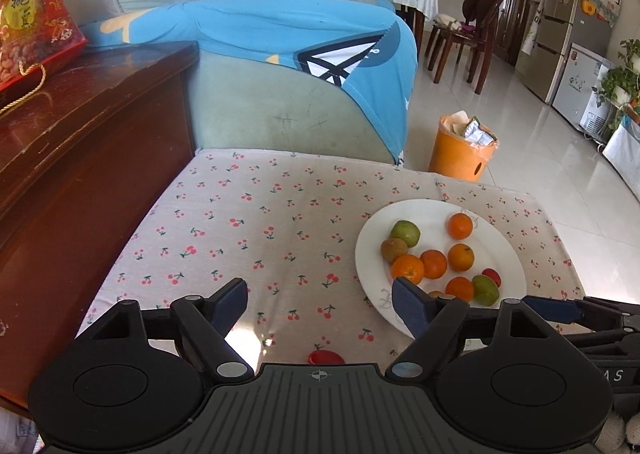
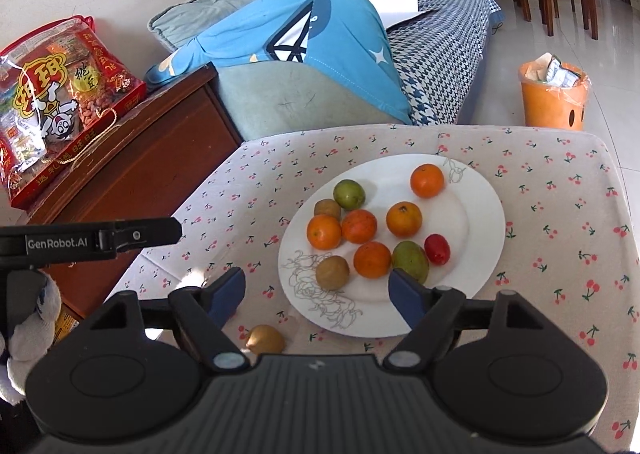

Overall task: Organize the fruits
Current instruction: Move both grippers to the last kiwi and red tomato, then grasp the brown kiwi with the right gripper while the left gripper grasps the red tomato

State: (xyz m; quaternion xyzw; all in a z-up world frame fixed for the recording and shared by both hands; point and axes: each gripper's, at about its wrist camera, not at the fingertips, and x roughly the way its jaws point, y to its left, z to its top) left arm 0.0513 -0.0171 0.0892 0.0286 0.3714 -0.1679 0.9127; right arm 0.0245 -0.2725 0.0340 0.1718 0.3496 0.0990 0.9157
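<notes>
- Landmark: the white plate (image 2: 486, 210) on the cherry-print counter (image 2: 560, 214); it carries most of the fruit.
- A brown fruit (image 2: 265, 339) lies off the plate, just beside its near-left rim, below and slightly left of the right claw (image 2: 318, 290).
- Right claw: open, empty, above the plate's near rim.
- Left claw (image 1: 320, 304): open, empty, left of the plate; a red fruit (image 1: 326, 357) lies directly beneath it.
- Judgement: each claw is nearer its own stray fruit.
</notes>
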